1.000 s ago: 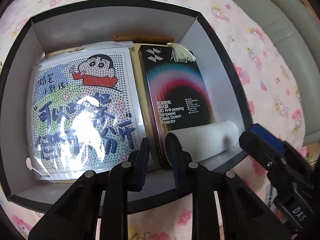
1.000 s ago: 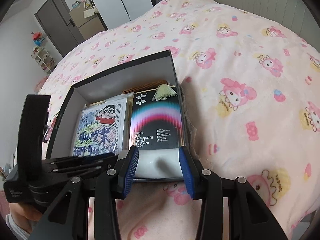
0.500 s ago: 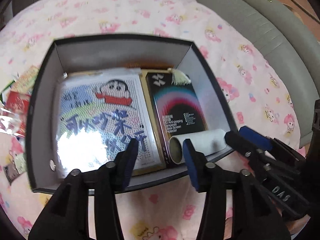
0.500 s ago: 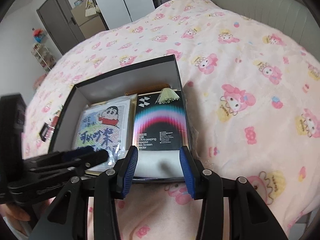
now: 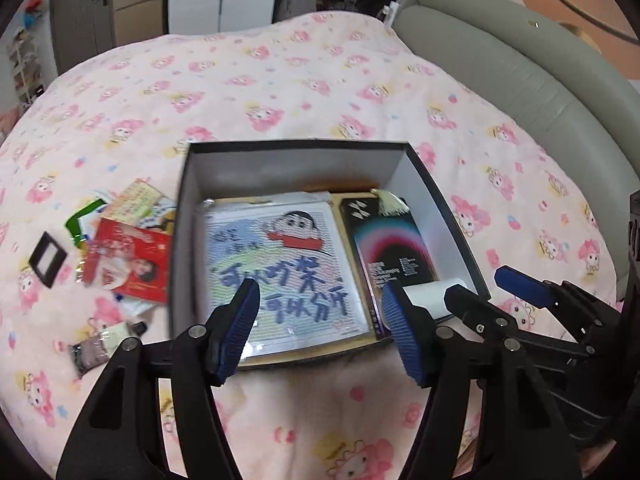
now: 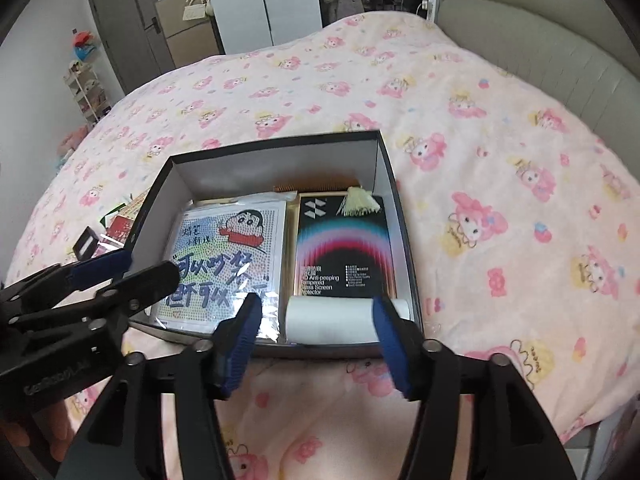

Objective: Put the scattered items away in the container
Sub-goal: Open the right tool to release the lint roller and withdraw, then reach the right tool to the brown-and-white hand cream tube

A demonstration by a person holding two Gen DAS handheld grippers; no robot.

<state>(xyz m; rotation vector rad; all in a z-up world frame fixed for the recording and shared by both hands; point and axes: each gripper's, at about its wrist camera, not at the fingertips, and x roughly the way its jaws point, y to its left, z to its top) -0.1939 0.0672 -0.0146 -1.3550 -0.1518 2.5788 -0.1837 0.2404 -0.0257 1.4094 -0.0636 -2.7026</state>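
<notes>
A black box (image 5: 296, 146) (image 6: 276, 145) sits on the pink bed. Inside lie a cartoon bead kit (image 5: 280, 268) (image 6: 224, 256), a black screen-protector pack (image 5: 392, 248) (image 6: 340, 248), a white roll (image 5: 432, 296) (image 6: 332, 318), a pale tassel (image 6: 358, 204) and a brown comb (image 6: 316, 184). My left gripper (image 5: 320, 328) is open and empty, held back above the box's near edge. My right gripper (image 6: 316, 344) is open and empty, by the near edge in front of the roll. Scattered items lie left of the box: a red packet (image 5: 128, 264), a green-edged card (image 5: 86, 216), a small black frame (image 5: 48, 258), a small tube (image 5: 104, 344).
The pink cartoon-print blanket (image 6: 480, 200) covers the whole bed. A grey padded headboard (image 5: 520, 64) curves along the right. Grey doors and a white wardrobe (image 6: 256, 4) stand at the far end of the room.
Both grippers have pulled back and up from the box. The left gripper's jaws have opened wider. The scattered items left of the box have come into the left wrist view.
</notes>
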